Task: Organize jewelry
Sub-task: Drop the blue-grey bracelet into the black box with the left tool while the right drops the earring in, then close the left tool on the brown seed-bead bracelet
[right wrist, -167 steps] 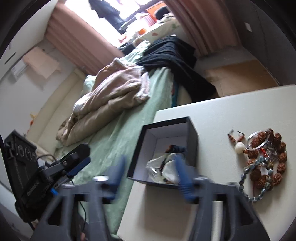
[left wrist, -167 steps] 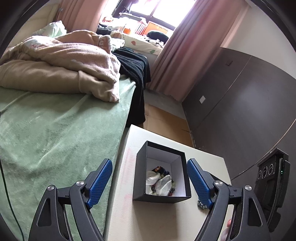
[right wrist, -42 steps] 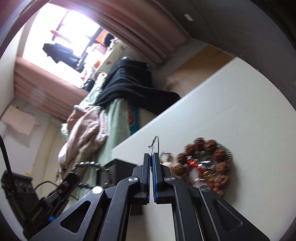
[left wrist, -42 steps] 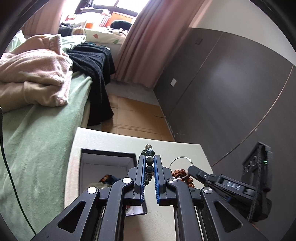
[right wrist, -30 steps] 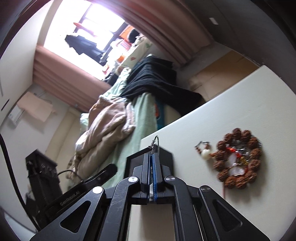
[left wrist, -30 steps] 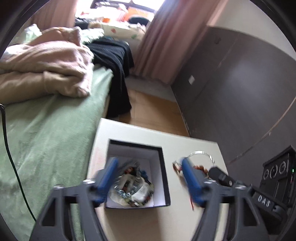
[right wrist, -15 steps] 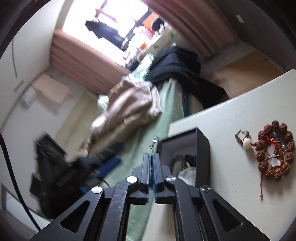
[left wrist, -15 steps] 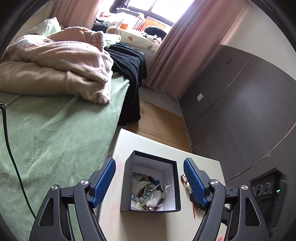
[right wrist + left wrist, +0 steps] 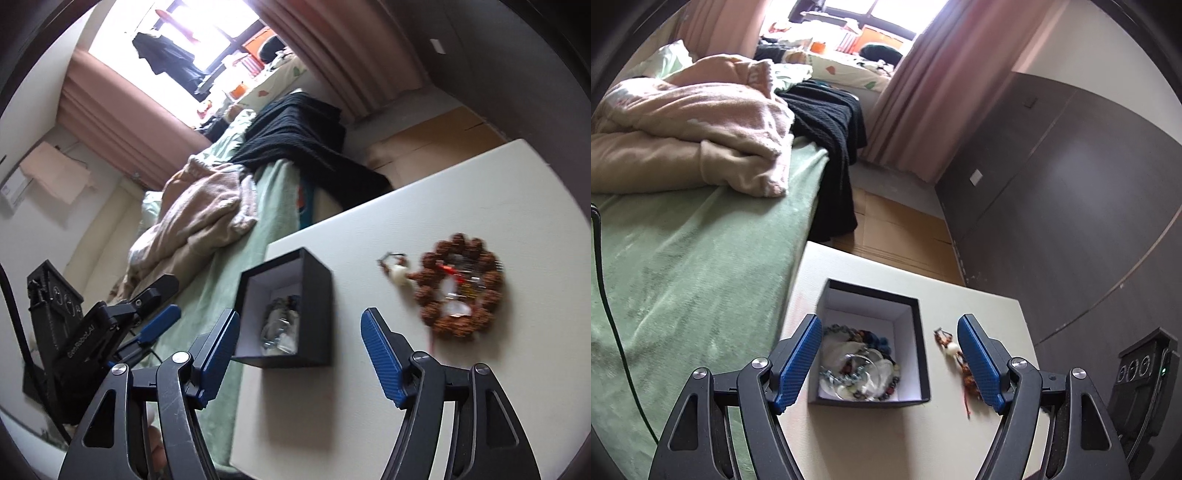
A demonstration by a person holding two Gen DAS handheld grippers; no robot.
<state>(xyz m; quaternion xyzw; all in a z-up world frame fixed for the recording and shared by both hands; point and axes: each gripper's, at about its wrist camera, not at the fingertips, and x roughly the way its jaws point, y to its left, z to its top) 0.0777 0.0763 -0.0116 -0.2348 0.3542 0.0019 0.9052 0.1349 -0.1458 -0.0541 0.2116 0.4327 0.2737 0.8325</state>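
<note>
Two grippers are in view, both spread wide with nothing between their blue pads: the left gripper (image 9: 888,360) hangs above the near end of the box, and the right gripper (image 9: 300,354) hangs over the table just in front of it. One box (image 9: 916,321), black outside and white inside, stands open on the table (image 9: 871,443) near its bed-side edge. Inside lies a heap of jewelry (image 9: 858,363): bead strands, a clear ring shape and pale pieces, too tangled to count. One bracelet (image 9: 461,286) of large brown knobbly beads lies flat on the table to the right of the box, well apart from it, with a red thread, a white bead on a short tail, and some small shiny bits lying inside its ring; the right wrist view blurs these, so what they are cannot be told. In the left wrist view the right pad covers most of the bracelet, leaving only the tail and white bead showing. The table is plain off-white, standing just beside a bed (image 9: 687,258) with a green cover, one pink blanket (image 9: 694,129) and one black knit throw (image 9: 827,122). Pink curtains (image 9: 916,96) flank a bright window, dark panels line the wall, and the floor is wood. The table's near edge is cut off by the gripper frames.
</note>
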